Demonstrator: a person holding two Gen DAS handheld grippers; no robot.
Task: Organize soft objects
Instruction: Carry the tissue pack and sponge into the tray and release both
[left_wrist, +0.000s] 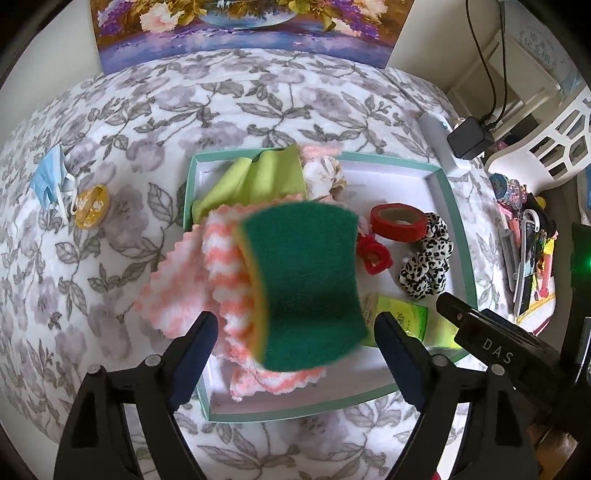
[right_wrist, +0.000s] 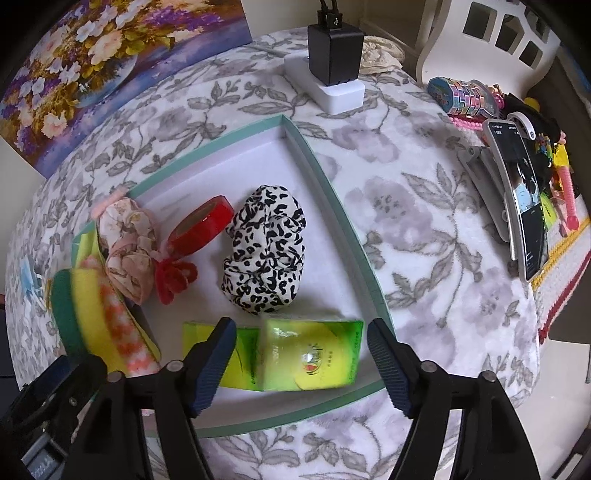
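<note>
Lettering "DAS" marks the right tool (right_wrist: 303, 354) where the left view shows it. Floral cloth covers the table (right_wrist: 424, 221); a flower painting (left_wrist: 240, 29) stands behind. Blurred green-and-yellow sponge (left_wrist: 306, 284) hangs between the left tool's (left_wrist: 295, 339) spread jaws, untouched, over the teal-rimmed tray (left_wrist: 458, 221). Right tool gapes above a green packet (right_wrist: 314, 354).

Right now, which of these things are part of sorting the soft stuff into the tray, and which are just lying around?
Part of the job:
sponge
striped cloth
green cloth
leopard scrunchie
red scrunchie
floral scrunchie
tissue packs
tray

Lying about:
face mask
yellow tape roll
charger
phone
painting
</note>
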